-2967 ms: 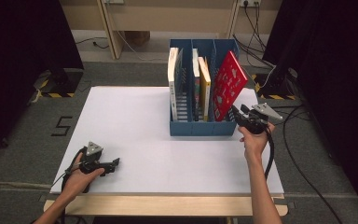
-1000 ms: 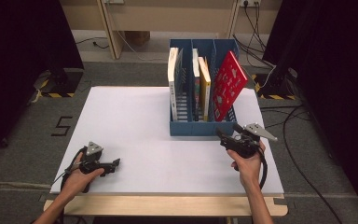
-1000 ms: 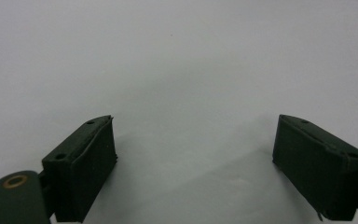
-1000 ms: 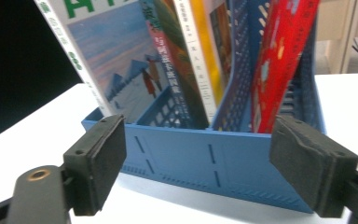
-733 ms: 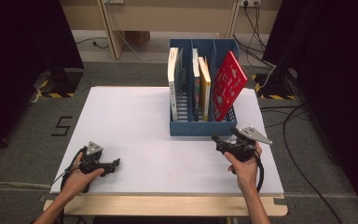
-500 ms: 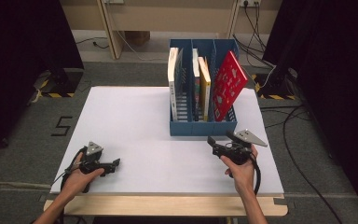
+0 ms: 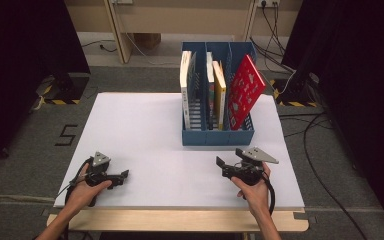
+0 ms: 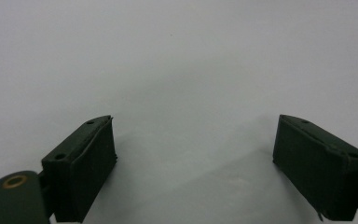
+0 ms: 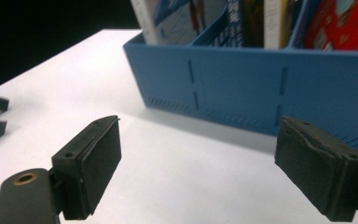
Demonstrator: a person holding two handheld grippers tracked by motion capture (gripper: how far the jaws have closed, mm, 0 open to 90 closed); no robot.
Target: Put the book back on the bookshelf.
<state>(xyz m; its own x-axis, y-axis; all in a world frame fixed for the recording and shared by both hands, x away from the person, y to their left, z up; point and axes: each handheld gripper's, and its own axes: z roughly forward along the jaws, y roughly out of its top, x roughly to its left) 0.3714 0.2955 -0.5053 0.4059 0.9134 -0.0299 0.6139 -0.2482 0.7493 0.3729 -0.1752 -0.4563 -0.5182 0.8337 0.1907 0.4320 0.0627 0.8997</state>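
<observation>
A blue three-slot file rack (image 7: 216, 136) stands at the back right of the white table (image 7: 145, 130). It holds a white book (image 7: 185, 80) in the left slot, thin books with a yellow one (image 7: 219, 90) in the middle, and a red book (image 7: 245, 90) leaning in the right slot. My right gripper (image 7: 220, 167) rests open on the table just in front of the rack, with nothing between its jaws; the rack's front wall (image 9: 251, 84) is close ahead. My left gripper (image 7: 122, 177) lies open near the front left edge, over bare table (image 8: 186, 70).
The table's front edge (image 7: 180, 206) runs just behind both hands. Cables (image 7: 310, 135) trail on the floor to the right of the table. A tape mark (image 7: 66, 135) lies on the floor at the left.
My right gripper has drawn back from beside the rack's right corner, moving left and toward the front edge, and now rests low on the table. The left gripper has stayed put.
</observation>
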